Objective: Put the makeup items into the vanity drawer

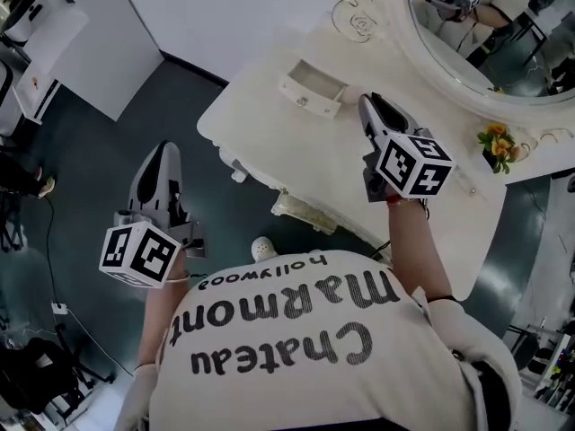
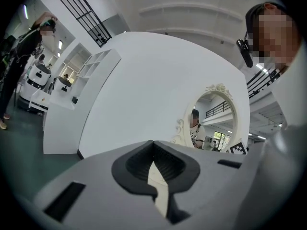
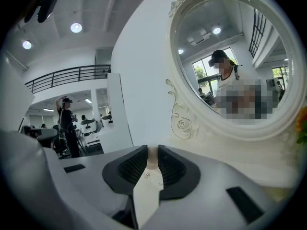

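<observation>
No makeup item shows in any view. The white vanity table [image 1: 260, 124] carries an oval mirror [image 1: 485, 43] and a small open drawer box [image 1: 313, 86] on its top. A drawer [image 1: 305, 212] at the table's near front edge looks pulled out a little. My right gripper [image 1: 370, 104] hovers over the tabletop beside the drawer box, jaws a narrow gap apart and empty [image 3: 152, 152], facing the mirror [image 3: 235, 66]. My left gripper [image 1: 163, 151] hangs over the dark floor left of the table, shut and empty [image 2: 153, 145], with the mirror [image 2: 211, 119] far ahead.
Orange flowers [image 1: 499, 144] stand on the table's right end. A small white round object [image 1: 262, 248] sits on the floor below the front edge. A white cabinet [image 1: 36, 43] stands far left, and a dark bag [image 1: 27, 375] lies at the lower left. People stand in the background [image 3: 67, 123].
</observation>
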`<action>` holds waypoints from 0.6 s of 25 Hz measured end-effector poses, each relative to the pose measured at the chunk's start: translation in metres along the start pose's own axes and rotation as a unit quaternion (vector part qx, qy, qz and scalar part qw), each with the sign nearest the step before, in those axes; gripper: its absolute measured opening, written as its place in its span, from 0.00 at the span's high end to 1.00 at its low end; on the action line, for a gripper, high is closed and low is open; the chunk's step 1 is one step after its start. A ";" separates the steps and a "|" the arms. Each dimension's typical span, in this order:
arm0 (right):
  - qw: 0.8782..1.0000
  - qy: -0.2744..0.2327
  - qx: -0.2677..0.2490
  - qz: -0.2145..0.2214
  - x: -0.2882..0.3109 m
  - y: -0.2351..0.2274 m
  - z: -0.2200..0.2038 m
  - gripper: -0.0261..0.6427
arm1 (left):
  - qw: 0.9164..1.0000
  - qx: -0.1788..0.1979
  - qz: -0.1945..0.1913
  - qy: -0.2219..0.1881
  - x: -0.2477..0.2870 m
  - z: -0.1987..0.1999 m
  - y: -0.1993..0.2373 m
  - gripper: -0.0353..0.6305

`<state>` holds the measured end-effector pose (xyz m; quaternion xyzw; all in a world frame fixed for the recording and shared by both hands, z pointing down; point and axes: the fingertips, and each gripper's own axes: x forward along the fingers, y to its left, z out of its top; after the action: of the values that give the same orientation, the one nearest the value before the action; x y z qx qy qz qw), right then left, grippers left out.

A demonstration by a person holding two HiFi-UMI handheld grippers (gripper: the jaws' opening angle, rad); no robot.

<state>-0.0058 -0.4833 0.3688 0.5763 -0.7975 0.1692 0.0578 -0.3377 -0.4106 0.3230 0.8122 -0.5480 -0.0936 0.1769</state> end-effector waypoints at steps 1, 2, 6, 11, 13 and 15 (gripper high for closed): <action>1.000 0.003 0.002 -0.007 0.005 -0.001 -0.002 0.83 | 1.000 0.000 -0.002 0.002 0.003 0.001 0.005 0.93; 1.000 0.005 0.005 -0.014 0.009 -0.002 -0.003 0.83 | 1.000 0.000 -0.004 0.005 0.005 0.002 0.011 0.93; 0.999 0.015 0.013 -0.039 0.026 -0.005 -0.009 0.83 | 1.000 -0.005 -0.007 0.015 0.012 0.004 0.035 0.94; 0.998 0.027 0.014 -0.061 0.043 -0.001 -0.016 0.83 | 1.000 -0.008 -0.014 0.019 0.017 0.009 0.060 0.94; 0.997 0.032 0.010 -0.064 0.051 0.003 -0.017 0.83 | 1.000 -0.009 -0.014 0.019 0.020 0.011 0.068 0.93; 0.997 0.039 0.003 -0.064 0.055 0.007 -0.019 0.83 | 1.000 -0.014 -0.014 0.020 0.021 0.010 0.075 0.93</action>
<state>-0.0328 -0.5244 0.4009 0.6195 -0.7554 0.1898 0.0983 -0.3969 -0.4573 0.3439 0.8189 -0.5316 -0.0875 0.1979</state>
